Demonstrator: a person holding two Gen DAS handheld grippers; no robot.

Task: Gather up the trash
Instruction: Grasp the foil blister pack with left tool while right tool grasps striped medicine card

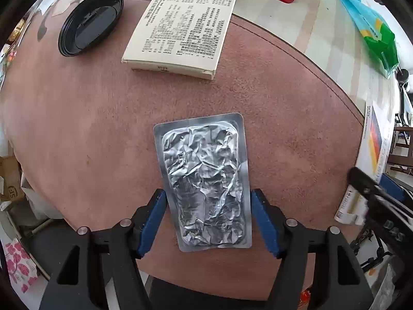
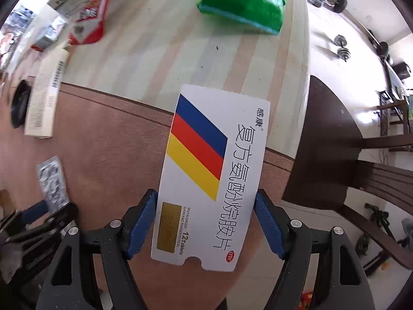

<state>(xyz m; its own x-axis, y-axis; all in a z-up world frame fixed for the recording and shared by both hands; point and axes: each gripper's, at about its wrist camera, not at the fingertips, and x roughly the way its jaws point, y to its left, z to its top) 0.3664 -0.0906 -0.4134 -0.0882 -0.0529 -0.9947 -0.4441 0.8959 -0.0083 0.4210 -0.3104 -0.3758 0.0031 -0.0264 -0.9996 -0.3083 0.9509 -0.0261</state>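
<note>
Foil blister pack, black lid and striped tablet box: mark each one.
Foil blister pack [image 1: 206,180], left wrist view, crumpled foil centre.
Black lid [image 1: 90,22], left wrist view, inner face.
Striped tablet box [image 2: 204,160], right wrist view, red stripe.

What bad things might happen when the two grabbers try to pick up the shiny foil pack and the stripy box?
1. The foil pack is thin and flat on the table. The left gripper holds it only by its edges, so it might bend or slip out.
2. The stripy box sticks out past the table's edge. A nudge from the right gripper might tip it onto the floor.
3. The grippers are close together and could bump.
</note>
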